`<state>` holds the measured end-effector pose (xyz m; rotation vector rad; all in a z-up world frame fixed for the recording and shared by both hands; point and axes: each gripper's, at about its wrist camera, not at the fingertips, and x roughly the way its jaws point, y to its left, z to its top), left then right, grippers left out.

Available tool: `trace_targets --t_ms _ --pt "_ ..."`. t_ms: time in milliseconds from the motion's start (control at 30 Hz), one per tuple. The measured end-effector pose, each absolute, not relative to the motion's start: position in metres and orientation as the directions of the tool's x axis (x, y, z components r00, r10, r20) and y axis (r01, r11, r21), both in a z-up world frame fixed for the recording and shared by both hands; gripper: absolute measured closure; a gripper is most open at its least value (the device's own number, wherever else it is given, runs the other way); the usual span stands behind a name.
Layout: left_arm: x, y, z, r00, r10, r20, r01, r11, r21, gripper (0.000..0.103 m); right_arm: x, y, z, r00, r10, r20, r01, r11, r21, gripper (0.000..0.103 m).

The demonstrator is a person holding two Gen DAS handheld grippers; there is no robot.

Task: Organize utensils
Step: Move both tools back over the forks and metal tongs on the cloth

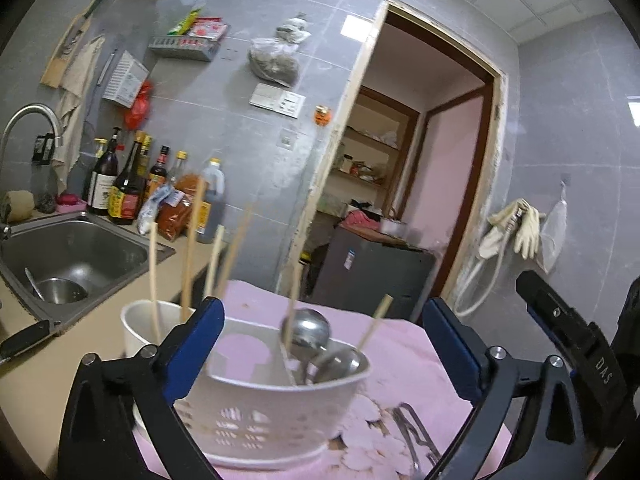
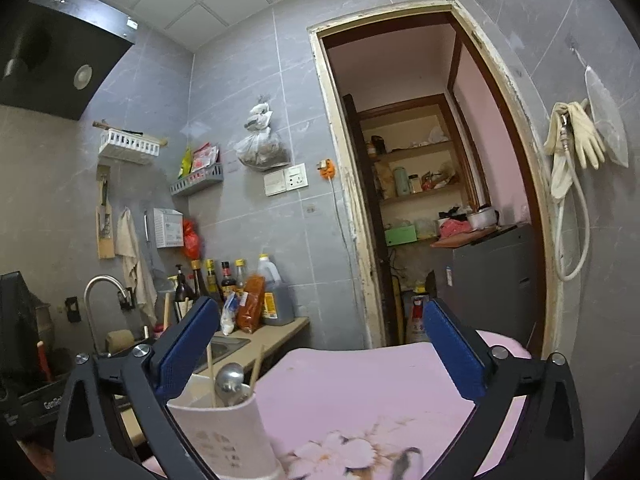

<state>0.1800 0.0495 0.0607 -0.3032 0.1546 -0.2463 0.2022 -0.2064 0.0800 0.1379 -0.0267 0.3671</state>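
I see a bench [image 1: 400, 344] under a pink floral cloth [image 2: 360, 392]. Directly on the cloth: a white perforated utensil holder [image 1: 280, 408] near its left edge, and metal tongs [image 1: 416, 436], blurred, just right of the holder.

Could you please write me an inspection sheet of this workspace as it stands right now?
Surface: pink floral cloth covers the table.
Job's things: white utensil caddy holds chopsticks and two metal spoons; metal utensils lie on the cloth to its right.
Clutter: sauce bottles and a red spice bag on the counter; a steel bowl in the sink.
Grippers: left claw open around the caddy, no pad pressing; right claw open, nothing held.
Cables: white hose hangs on the wall.
Surroundings: grey tiled walls, open doorway, range hood.
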Motion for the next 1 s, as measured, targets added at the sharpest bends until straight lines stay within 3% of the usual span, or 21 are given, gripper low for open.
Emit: trace_targets --t_ms 333,633,933,1000 --pt "0.175 0.008 0.039 0.896 -0.358 -0.263 0.285 0.917 -0.278 0.003 0.196 -0.253 0.072 0.935 0.344 -0.085 -0.339 0.938 0.073 0.000" --pt "0.172 -0.041 0.016 0.815 -0.410 -0.409 0.373 0.912 -0.171 0.003 0.208 -0.287 0.033 0.915 0.288 -0.282 -0.296 0.955 0.014 0.000" --pt "0.192 -0.075 -0.004 0.680 -0.449 -0.580 0.460 0.877 -0.140 0.004 0.231 -0.295 0.002 0.826 0.287 -0.485 -0.329 0.944 -0.002 0.000" --pt "0.197 -0.081 -0.007 0.654 -0.450 -0.608 0.475 0.870 -0.132 0.008 0.236 -0.297 -0.003 0.804 0.292 -0.519 -0.336 0.942 0.010 0.005"
